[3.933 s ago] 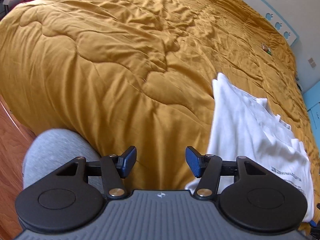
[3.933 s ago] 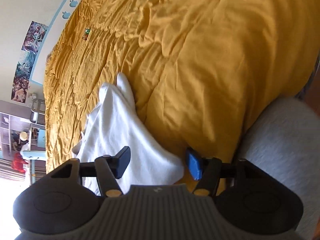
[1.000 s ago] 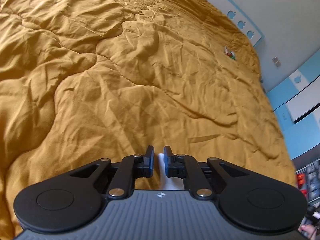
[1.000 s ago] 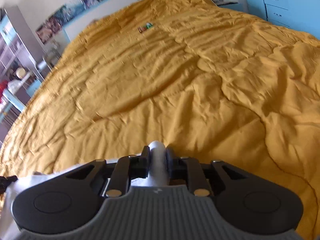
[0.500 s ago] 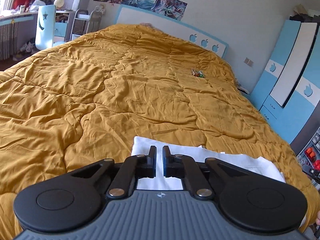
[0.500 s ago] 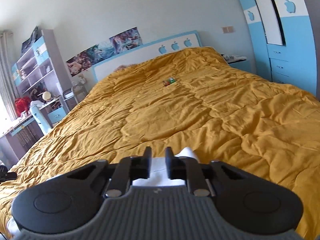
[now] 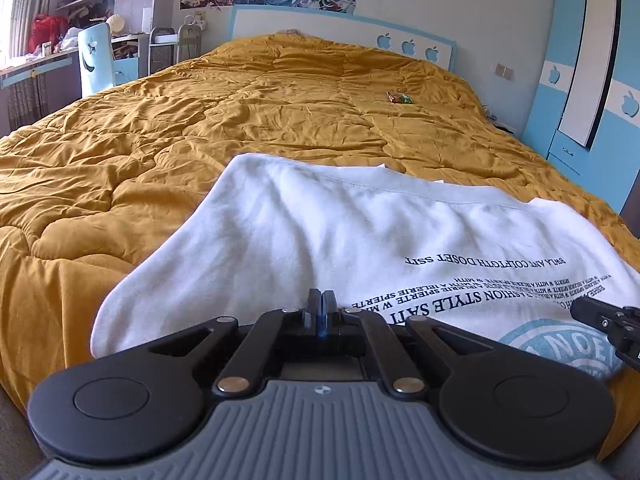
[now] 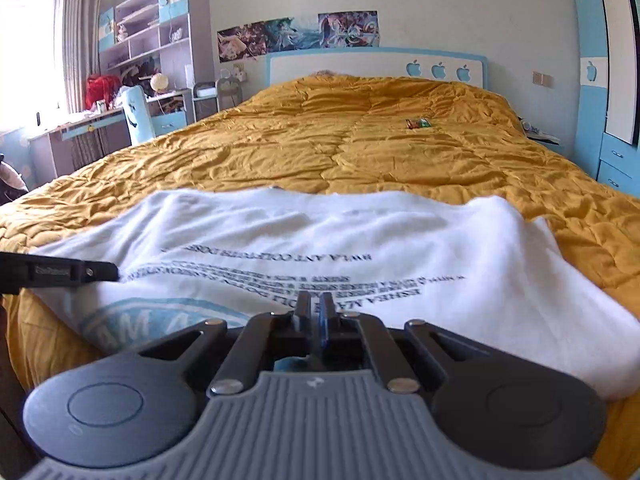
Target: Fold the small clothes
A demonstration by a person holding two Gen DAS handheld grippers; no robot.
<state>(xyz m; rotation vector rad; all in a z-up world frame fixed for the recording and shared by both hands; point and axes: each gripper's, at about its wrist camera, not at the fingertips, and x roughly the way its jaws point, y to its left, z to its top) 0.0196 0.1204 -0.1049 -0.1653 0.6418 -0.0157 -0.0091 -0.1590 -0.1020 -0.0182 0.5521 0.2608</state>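
Both grippers, left gripper (image 7: pixel 321 304) and right gripper (image 8: pixel 316 308), clamped on white T-shirt (image 7: pixel 320 224), near hem hidden.

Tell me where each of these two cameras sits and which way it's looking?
Left wrist view: sits behind the left claw, looks along the bed toward the headboard; the right claw's tip pokes in at right.
Right wrist view: sits behind the right claw, facing likewise; the left claw's tip shows at left.
Both show the white T-shirt on the yellow quilt.
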